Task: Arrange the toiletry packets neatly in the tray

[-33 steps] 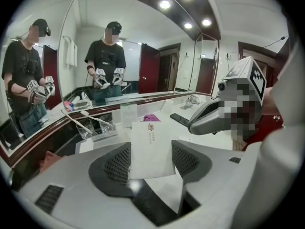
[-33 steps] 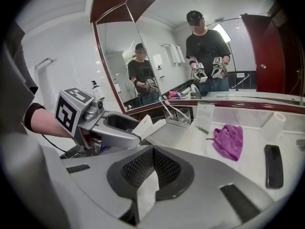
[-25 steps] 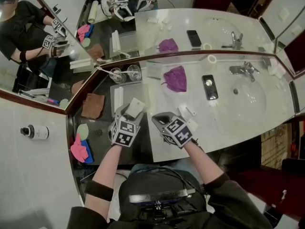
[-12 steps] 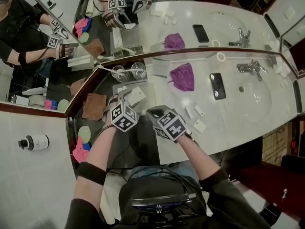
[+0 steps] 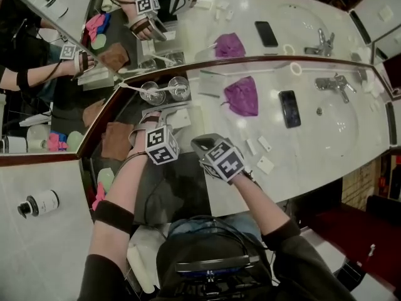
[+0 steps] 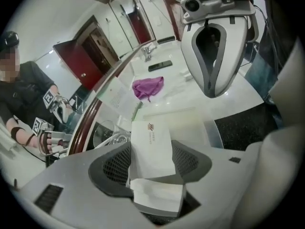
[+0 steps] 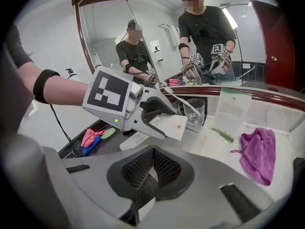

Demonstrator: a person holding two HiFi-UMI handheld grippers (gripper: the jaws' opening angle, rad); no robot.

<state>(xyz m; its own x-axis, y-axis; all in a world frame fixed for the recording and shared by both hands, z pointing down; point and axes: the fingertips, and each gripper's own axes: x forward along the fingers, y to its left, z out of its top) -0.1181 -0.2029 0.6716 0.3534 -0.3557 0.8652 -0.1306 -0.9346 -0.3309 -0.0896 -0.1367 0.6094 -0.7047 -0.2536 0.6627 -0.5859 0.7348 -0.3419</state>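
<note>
Counting the pieces: two tongs, one clear tray [image 6: 213, 133], one packet in a grip and three more lying loose. The left tongs [image 6: 153, 168] are clenched on a white packet [image 6: 150, 144] with a small red mark, which stands up on end between the pads. A second white piece sits lower in the same jaws, and whether it is a separate packet cannot be told. The held packet hangs over the tray, near the mirror corner at the left end of the tabletop [image 5: 294, 162]. The right tongs [image 7: 150, 168] are clenched shut on nothing, just beside the left pair.

The three loose packets [image 5: 265, 165] lie on the pale stone to the right of the right tongs, near one another but apart. Two drinking glasses [image 5: 178, 88] stand side by side against the mirror. Further right are one purple cloth [image 5: 241, 96], one black phone [image 5: 289, 108], one white ring [image 5: 296, 69], one tap [image 5: 332, 83] and one basin [image 5: 335, 124]. One brown cloth [image 5: 118, 140] lies on the darker left end, with pink and blue cloths [image 5: 98, 195] nearer the person.

The tabletop is pale and glossy, two red-brown framed mirrors [image 5: 37, 74] meet in a corner above it, and one small bottle [image 5: 37, 202] shows against white tiles at the left
</note>
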